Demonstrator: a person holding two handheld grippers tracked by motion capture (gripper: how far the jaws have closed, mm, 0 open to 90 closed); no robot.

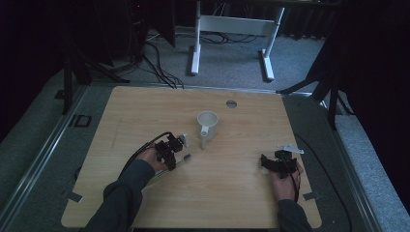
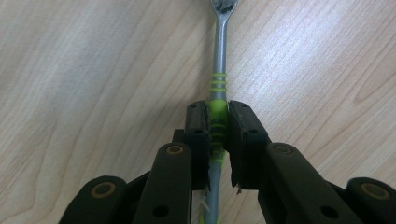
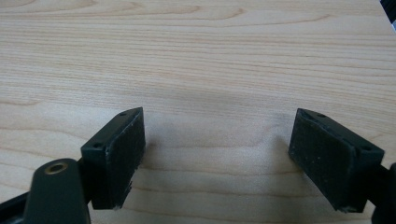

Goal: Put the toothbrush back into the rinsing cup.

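Clamped in my left claw (image 2: 217,126) by its green-banded handle, the toothbrush (image 2: 219,56) lies near the cup (image 1: 208,121) on the worktop (image 1: 232,193); right claw (image 3: 217,158) gapes empty; the narrow grip may let it pivot.

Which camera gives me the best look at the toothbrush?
The left gripper view: the toothbrush runs up between the closed fingers, handle close and sharp. The high view shows a dim sliver by the left gripper.
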